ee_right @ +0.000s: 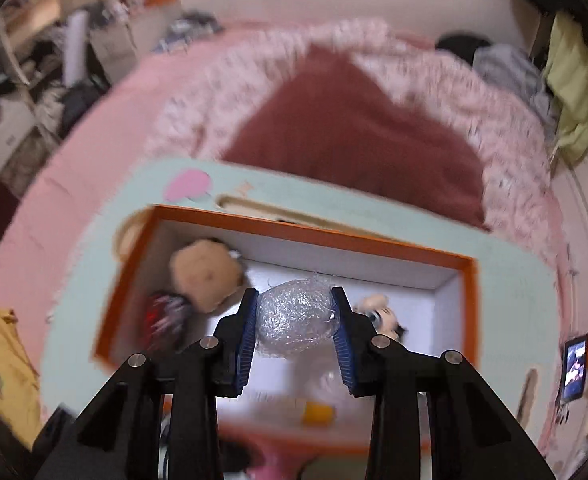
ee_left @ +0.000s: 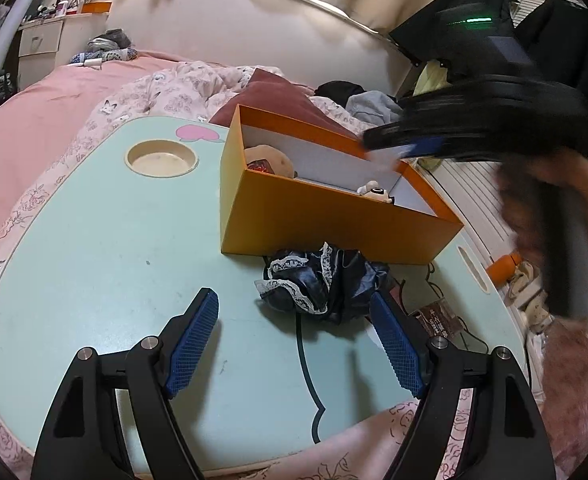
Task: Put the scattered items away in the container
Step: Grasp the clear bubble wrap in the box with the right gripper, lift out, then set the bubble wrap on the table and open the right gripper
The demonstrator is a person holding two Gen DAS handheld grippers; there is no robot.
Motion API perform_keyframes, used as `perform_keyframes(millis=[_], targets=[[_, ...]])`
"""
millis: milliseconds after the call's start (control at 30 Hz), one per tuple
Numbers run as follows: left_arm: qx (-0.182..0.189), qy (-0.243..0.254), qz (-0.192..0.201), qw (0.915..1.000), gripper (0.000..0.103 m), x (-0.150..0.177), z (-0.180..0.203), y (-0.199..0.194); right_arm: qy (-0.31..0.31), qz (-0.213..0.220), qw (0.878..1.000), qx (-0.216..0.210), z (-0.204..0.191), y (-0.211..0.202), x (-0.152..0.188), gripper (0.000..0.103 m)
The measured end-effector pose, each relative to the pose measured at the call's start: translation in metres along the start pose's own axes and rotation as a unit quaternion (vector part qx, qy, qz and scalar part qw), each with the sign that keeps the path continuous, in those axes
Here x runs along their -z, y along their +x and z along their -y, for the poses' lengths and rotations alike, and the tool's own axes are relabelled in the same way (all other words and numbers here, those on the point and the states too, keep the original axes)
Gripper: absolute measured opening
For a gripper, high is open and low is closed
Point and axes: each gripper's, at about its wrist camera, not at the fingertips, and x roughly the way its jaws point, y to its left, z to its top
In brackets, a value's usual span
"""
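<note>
Over the open orange cardboard box (ee_right: 313, 236) on the mint-green lap table (ee_left: 94, 240), the right gripper (ee_right: 295, 320) has its blue pads pinched on a crinkly silver ball of shiny mesh (ee_right: 294, 320); it looks feather-light and squashy, so a gentle squeeze across the middle should do. Near the box's front wall lies a crumpled dark navy satin cloth with white lace trim (ee_left: 317, 280), limp and slippery-looking, best grabbed at a bunched fold. The left gripper (ee_left: 294, 316) sits spread wide and empty just short of it. The right view is motion-blurred, so the plush toys in the box are hard to make out.
</note>
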Motion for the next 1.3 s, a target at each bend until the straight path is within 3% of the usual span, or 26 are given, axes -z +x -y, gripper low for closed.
perform_keyframes(millis=[167, 267, 367, 600, 667, 767, 867, 1067, 1200, 1300], targets=[[0.000, -0.001, -0.002, 1.0000, 0.078, 0.000, -0.001, 0.001, 0.019, 0.046, 0.998, -0.042, 0.006, -0.053, 0.052, 0.034], [0.000, -0.002, -0.004, 1.0000, 0.078, 0.000, -0.001, 0.003, 0.053, 0.034, 0.996, -0.058, 0.024, -0.051, 0.087, 0.034], [0.000, -0.001, -0.004, 1.0000, 0.078, 0.000, 0.000, 0.003, 0.079, 0.022, 0.996, -0.046, 0.042, -0.042, 0.114, 0.034], [-0.011, 0.017, 0.001, 0.9998, 0.078, -0.003, 0.009, -0.002, 0.116, 0.025, 0.992, -0.047, 0.071, -0.032, 0.134, 0.035], [-0.006, 0.024, 0.007, 0.9997, 0.078, -0.010, 0.016, -0.008, 0.122, 0.035, 0.990, -0.060, 0.073, -0.032, 0.136, 0.043], [0.040, -0.003, 0.001, 0.9992, 0.078, -0.030, 0.023, -0.015, 0.141, 0.057, 0.984, -0.089, 0.080, -0.039, 0.140, 0.062], [0.068, -0.023, -0.029, 0.9970, 0.078, -0.064, 0.038, -0.013, 0.170, 0.085, 0.975, -0.113, 0.095, -0.050, 0.142, 0.073], [0.012, 0.038, -0.129, 0.9909, 0.078, -0.128, 0.107, 0.050, 0.199, 0.099, 0.968, -0.117, 0.118, -0.057, 0.148, 0.074], [-0.036, 0.048, -0.208, 0.9764, 0.078, -0.137, 0.132, 0.125, 0.215, 0.099, 0.964, -0.122, 0.131, -0.057, 0.157, 0.074], [-0.053, 0.015, -0.239, 0.9694, 0.078, -0.138, 0.129, 0.164, 0.220, 0.097, 0.963, -0.125, 0.135, -0.055, 0.163, 0.074]])
